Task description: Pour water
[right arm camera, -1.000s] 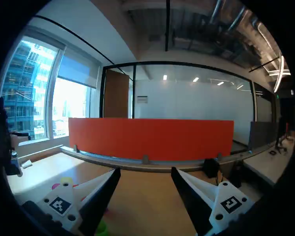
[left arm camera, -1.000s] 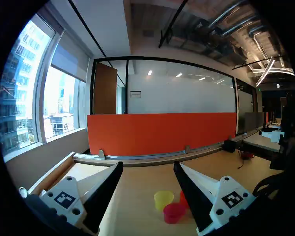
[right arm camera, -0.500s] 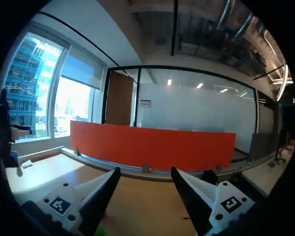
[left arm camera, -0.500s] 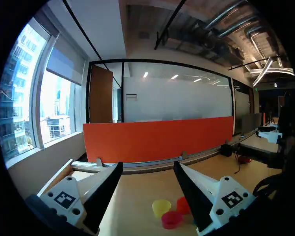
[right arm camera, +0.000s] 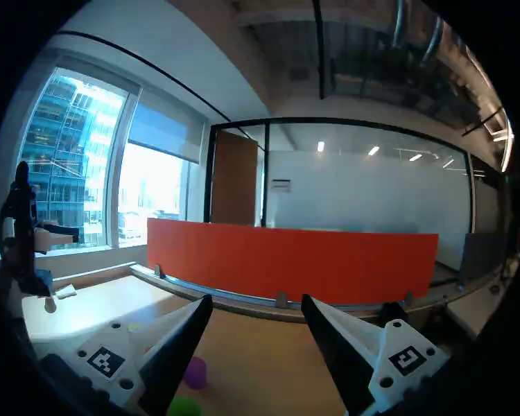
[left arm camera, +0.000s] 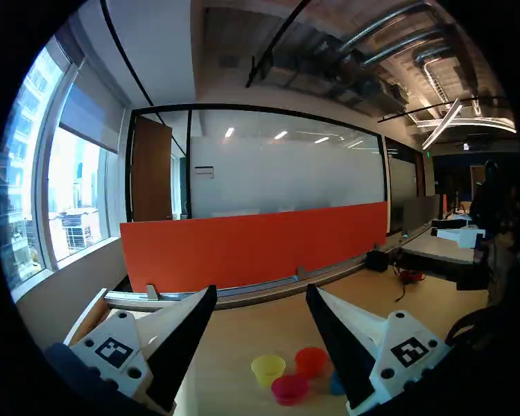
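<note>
We hold the left claw [left arm camera: 260,288] wide and empty over the counter [left arm camera: 246,333] — the yellow cup [left arm camera: 268,367], orange cup [left arm camera: 310,360], pink cup [left arm camera: 290,388] and blue cup [left arm camera: 335,383] huddle just below and ahead of it, so we judge it is lining up a pick. The right claw [right arm camera: 255,298] gapes empty too, with a purple cup [right arm camera: 195,372] and green cup [right arm camera: 182,407] low beneath it — whether any holds water we cannot tell.

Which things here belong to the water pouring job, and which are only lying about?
For the job: yellow cup, orange cup, pink cup, purple cup, left gripper and right gripper, both open.

Just lying about: orange divider, black box.
</note>
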